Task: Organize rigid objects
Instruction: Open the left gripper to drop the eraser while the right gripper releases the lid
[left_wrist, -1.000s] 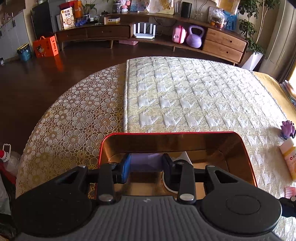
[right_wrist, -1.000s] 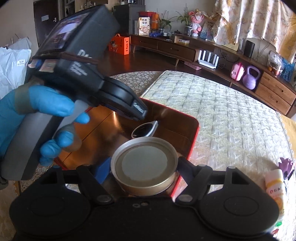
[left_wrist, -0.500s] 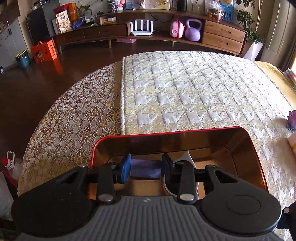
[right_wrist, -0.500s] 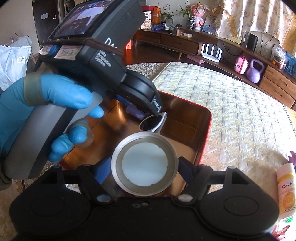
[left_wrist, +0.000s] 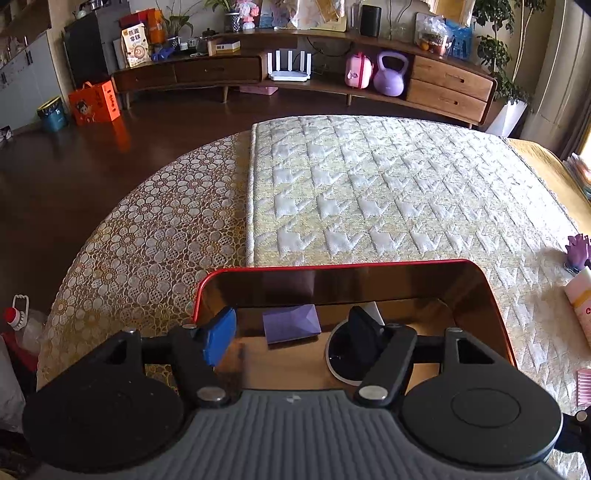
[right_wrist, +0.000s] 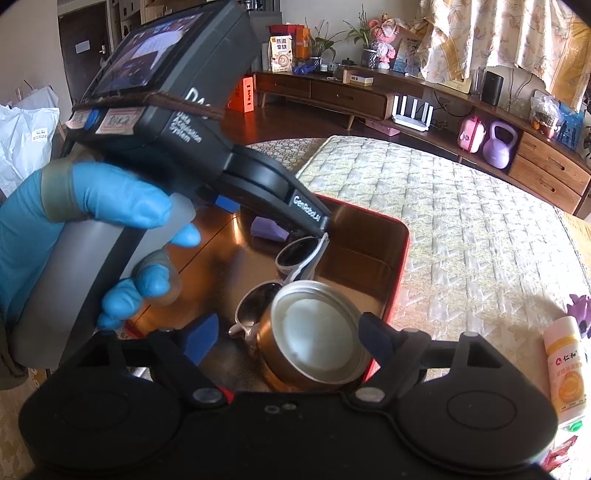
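The left gripper (left_wrist: 291, 338) has just opened wide over the red tin box (left_wrist: 369, 264); nothing is between its fingers. Inside lie a purple block (left_wrist: 291, 323), sunglasses (right_wrist: 295, 258) and a round tin (right_wrist: 314, 332). The right gripper (right_wrist: 288, 336) stands wide around the tin, not squeezing.

Quilted mattress (left_wrist: 388, 206) with lace cover (left_wrist: 155, 236). Behind: wooden sideboard (left_wrist: 450, 86) holding purple kettlebell (left_wrist: 390, 74) (pink case (left_wrist: 356, 70) beside it), white router (left_wrist: 289, 66). Orange bag (left_wrist: 95, 102) on floor.
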